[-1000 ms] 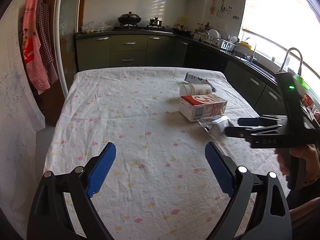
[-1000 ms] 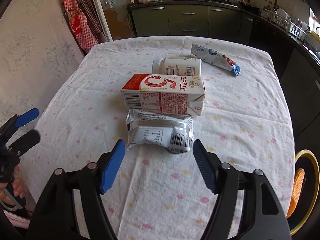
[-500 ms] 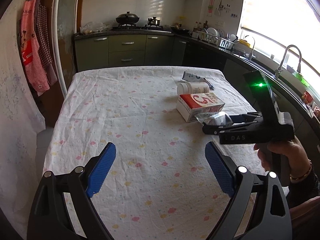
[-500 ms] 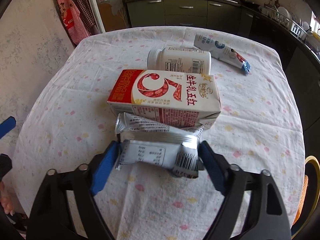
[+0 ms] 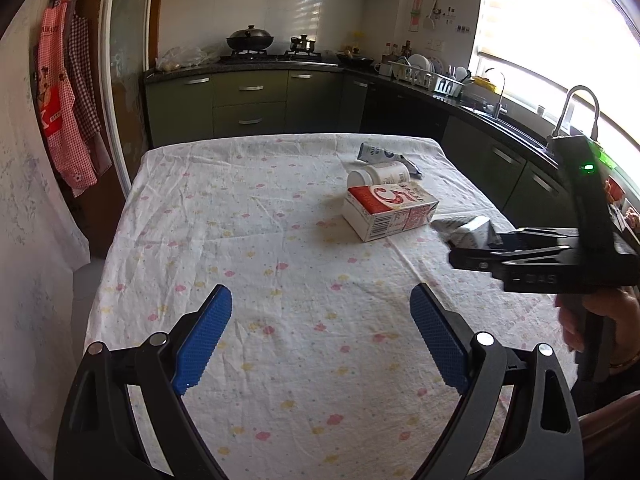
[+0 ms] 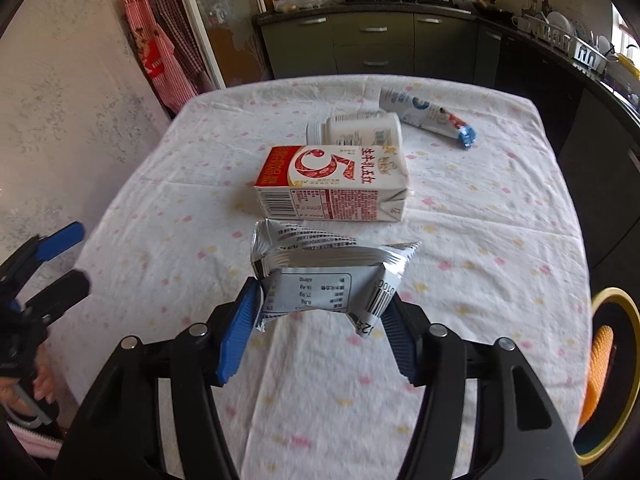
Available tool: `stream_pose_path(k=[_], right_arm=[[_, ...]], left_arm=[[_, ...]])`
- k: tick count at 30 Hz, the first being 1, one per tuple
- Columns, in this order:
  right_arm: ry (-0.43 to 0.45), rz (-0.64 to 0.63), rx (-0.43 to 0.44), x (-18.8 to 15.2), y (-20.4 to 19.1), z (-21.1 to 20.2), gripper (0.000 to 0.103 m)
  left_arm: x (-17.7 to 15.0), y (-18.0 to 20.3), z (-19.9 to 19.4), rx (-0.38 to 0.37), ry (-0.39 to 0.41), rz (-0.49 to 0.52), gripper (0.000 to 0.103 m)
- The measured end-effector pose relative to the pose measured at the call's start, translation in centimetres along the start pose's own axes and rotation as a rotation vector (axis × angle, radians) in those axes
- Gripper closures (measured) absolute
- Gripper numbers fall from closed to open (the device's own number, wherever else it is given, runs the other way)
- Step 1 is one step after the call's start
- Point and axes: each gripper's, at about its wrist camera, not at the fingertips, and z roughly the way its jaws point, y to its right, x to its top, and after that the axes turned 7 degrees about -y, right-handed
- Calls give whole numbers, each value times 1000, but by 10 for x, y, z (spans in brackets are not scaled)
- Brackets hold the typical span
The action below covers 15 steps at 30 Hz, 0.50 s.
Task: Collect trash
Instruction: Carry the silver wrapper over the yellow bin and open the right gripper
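My right gripper is shut on a silver snack wrapper and holds it above the floral tablecloth. The wrapper also shows in the left wrist view, pinched at the tip of the right gripper. Beyond it lie a red-and-white milk carton, a white pill bottle on its side and a toothpaste tube. My left gripper is open and empty over the near part of the table, left of the trash.
A yellow-rimmed bin with something orange inside stands on the floor at the table's right. Green kitchen cabinets and a stove stand behind the table. Aprons hang on the left wall. A sink counter runs along the right.
My right gripper moved forward around the silver wrapper, shut on it and lifted it off the cloth, pulling back from the carton. My left gripper stayed open and nearly still.
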Motion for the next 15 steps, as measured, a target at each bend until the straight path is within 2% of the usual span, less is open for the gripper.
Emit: stream_pose_path(k=[6, 10, 15], right_arm=[[46, 52, -46, -20, 29, -40, 44], [61, 141, -131, -40, 74, -62, 43], [54, 316, -277, -79, 156, -87, 39]], left_arm=[[1, 18, -1, -12, -2, 36, 14], [2, 32, -3, -18, -1, 62, 14], [4, 52, -2, -25, -1, 95, 14]])
